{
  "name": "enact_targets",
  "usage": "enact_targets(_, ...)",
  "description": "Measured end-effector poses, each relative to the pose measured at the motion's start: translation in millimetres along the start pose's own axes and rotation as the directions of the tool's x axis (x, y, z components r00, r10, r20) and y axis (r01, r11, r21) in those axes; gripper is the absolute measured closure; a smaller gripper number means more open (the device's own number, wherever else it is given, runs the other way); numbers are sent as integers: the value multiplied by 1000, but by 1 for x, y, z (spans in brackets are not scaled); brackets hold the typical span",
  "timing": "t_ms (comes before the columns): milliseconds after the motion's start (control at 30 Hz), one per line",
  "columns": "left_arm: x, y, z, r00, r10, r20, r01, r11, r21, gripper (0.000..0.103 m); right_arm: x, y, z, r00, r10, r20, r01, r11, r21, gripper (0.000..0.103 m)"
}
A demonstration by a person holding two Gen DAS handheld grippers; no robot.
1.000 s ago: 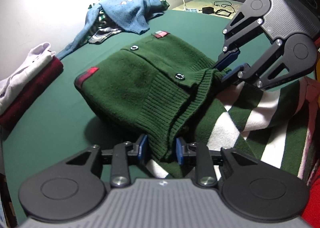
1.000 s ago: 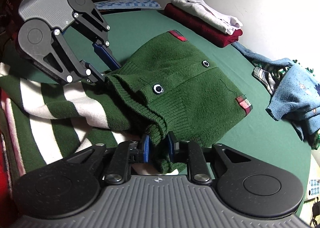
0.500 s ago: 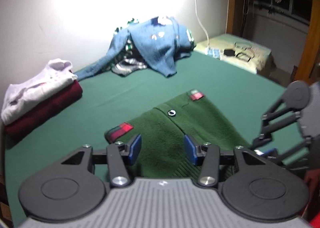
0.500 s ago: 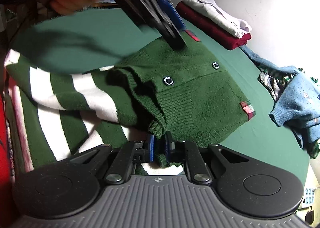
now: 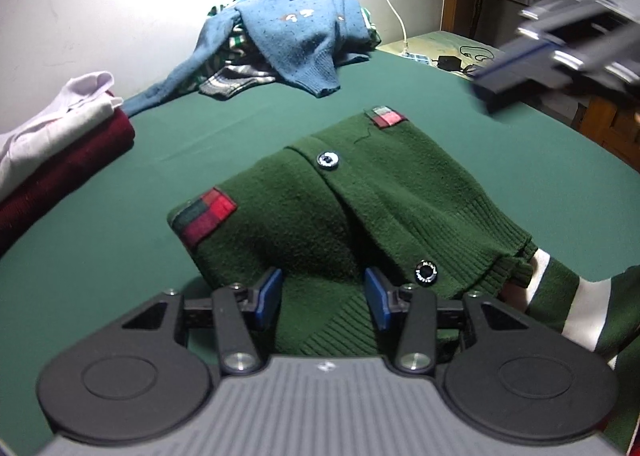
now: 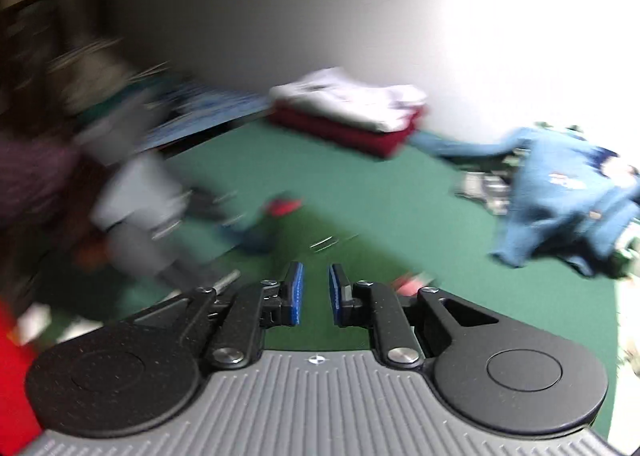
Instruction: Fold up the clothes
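My left claw [image 5: 323,298] is spread wide w/ nothing in it, hovering just over the near hem of the green cardigan [image 5: 360,208], which lies folded on the green table [image 5: 100,256]. My right claw [image 6: 316,298] is up off the cloth, pads a narrow gap apart, empty; that view is blurred.

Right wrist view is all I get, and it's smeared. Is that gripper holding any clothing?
Observer: No. The left wrist view shows the right gripper in the air beyond the green cardigan, off the cloth.
Operator: Is the cardigan folded?
Observer: Yes, a compact bundle with two black buttons facing up, resting partly on a green-and-white striped garment.
Operator: And the other gripper?
Observer: The left gripper is open above the ribbed hem, pinching nothing.
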State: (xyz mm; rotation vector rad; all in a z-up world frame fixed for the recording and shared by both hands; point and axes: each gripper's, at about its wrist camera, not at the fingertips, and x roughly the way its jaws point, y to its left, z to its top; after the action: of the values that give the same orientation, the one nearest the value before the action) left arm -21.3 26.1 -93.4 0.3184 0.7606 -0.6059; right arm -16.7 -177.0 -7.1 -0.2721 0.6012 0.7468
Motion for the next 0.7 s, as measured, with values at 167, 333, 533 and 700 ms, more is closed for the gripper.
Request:
enact_targets(167, -1, 0, 0, 1000, 3, -4, -3, 1000, 3, 57, 54, -8, -4, 996, -91, -21, 92, 995, 34, 89)
enact_targets(333, -1, -2, -2, 1000, 9, 14, -9, 1000, 2, 57, 86, -26, -21, 995, -67, -80, 73, 994, 75, 88)
enact_targets(533, -4, 3, 3, 1000, -11, -7, 11, 1000, -3, 56, 80, -22, -18, 994, -73, -77, 77, 996, 37, 88)
enact_targets(700, -28, 18, 13, 997, -49, 53, 51, 998, -45, 48, 41, -11, -19, 999, 4, -40, -1, 998, 55, 87)
